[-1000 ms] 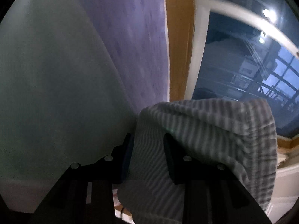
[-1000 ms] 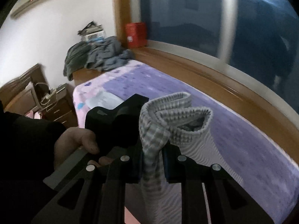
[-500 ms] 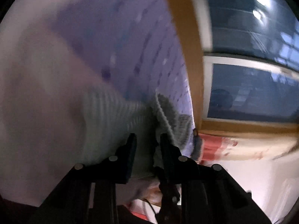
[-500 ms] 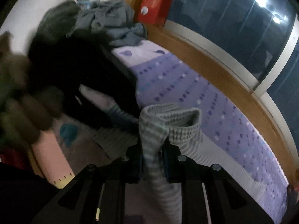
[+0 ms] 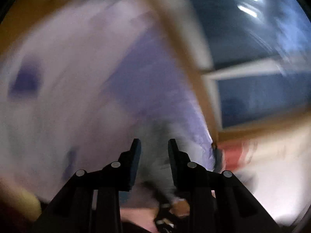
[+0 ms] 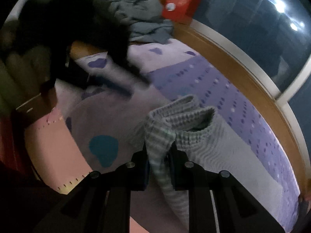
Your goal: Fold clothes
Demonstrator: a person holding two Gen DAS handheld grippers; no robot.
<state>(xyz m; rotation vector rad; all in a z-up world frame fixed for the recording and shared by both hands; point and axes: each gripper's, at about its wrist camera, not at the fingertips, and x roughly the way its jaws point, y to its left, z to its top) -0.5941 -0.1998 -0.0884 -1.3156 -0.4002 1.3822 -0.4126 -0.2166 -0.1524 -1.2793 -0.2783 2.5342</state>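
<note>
Striped grey cloth pinched in the right tongs (image 6: 158, 153), laid down over the purple bed (image 6: 204, 81)

The striped garment (image 6: 180, 120) has been carried from mid-air down to the bedspread, so a fold seems under way; the left tongs (image 5: 153, 145), their jaws lately reopening a little, are seen parted around blurred grey fabric, a grip not being discernible, and that whole view is smeared

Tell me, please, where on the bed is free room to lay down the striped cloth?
The purple dotted sheet is bare between the striped cloth and the wooden window ledge. The pale patch around the teal spot is also free. The far end is crowded: a grey clothes pile and a red box.
</note>
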